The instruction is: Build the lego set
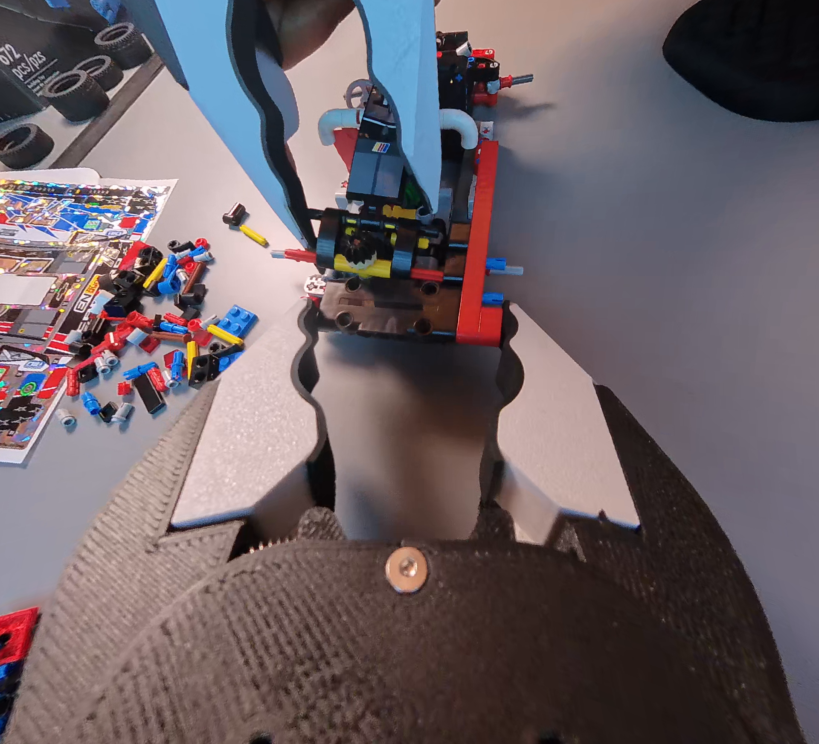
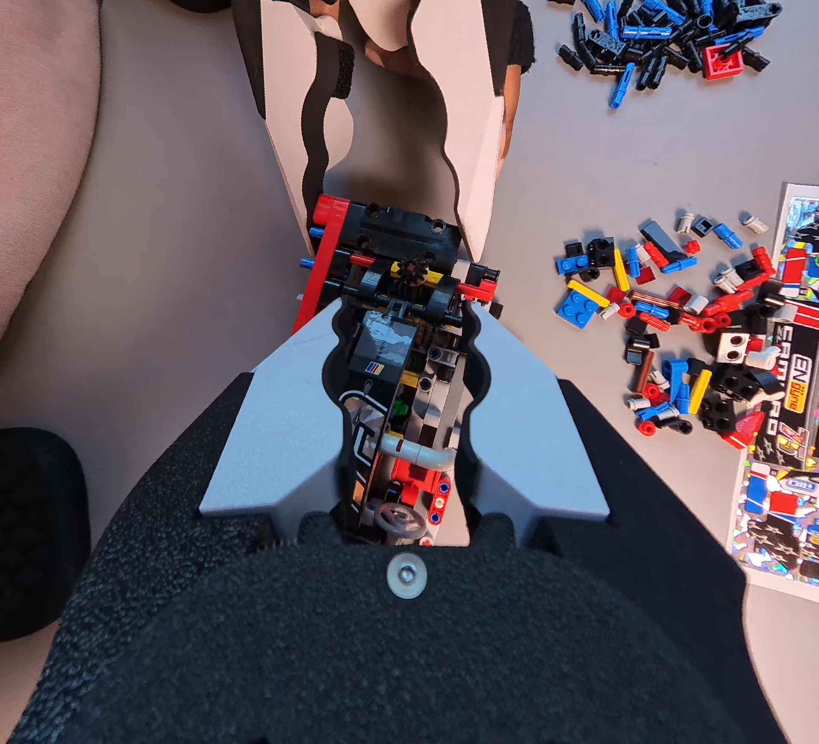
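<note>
A part-built lego car (image 1: 376, 173) of black, red and yellow pieces lies on the grey table. It has a long red beam (image 1: 476, 235) down one side. My left gripper (image 1: 405, 315) is shut on its near end, one fingertip on the black block, the other on the red beam. My right gripper (image 1: 370, 226) comes down from above and is shut across the car's middle. In the right wrist view the car (image 2: 385, 350) lies lengthwise between my right gripper's (image 2: 405, 310) fingers. The left gripper (image 2: 390, 235) clasps its far end.
A pile of small mixed pieces (image 1: 164, 324) and a shiny sticker sheet (image 1: 44, 279) lie at the left, a box with black tyres (image 1: 66, 58) behind. The right wrist view shows blue and black pins (image 2: 678, 4), the mixed pile (image 2: 691, 332), and a person's clothing (image 2: 40, 102). Less than 4 cm separates the two grippers' tips.
</note>
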Demonstrator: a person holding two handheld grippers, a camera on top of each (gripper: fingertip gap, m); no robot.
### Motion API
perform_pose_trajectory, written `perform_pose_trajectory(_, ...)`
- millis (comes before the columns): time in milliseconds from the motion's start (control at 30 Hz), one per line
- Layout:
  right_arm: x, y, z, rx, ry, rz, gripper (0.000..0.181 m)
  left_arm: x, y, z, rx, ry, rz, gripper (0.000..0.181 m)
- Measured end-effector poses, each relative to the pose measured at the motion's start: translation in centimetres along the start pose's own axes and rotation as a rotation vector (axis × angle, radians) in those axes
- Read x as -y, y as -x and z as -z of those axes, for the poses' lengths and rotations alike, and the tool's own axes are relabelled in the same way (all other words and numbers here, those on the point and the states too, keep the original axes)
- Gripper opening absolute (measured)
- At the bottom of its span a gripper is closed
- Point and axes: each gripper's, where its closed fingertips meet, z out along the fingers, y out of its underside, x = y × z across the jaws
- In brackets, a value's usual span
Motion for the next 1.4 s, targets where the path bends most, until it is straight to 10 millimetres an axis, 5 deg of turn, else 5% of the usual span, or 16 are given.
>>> perform_pose_trajectory(700,-0.3,0.0,0.1,-0.007,0.017,-0.003,0.048,-0.5,0.2,-0.2,-0.002,0.029,0.017,0.081)
perform_pose_trajectory(933,0.7,0.2,0.0,-0.052,-0.039,-0.002,0.046,-0.1,-0.6,1.2,0.064,-0.039,-0.176,0.080)
perform_pose_trajectory(1100,1.8,0.8,2.7,-0.153,-0.127,-0.004,0.050,-0.6,-1.5,2.3,0.128,-0.042,-0.305,0.080)
perform_pose_trajectory(1233,2.3,3.9,4.6,-0.270,-0.200,0.017,0.047,0.9,-2.3,4.4,0.276,-0.083,-0.500,0.080)
perform_pose_trajectory(1400,2.6,10.0,3.4,-0.284,-0.322,0.003,0.042,4.1,-4.3,7.0,0.499,-0.159,-0.778,0.079)
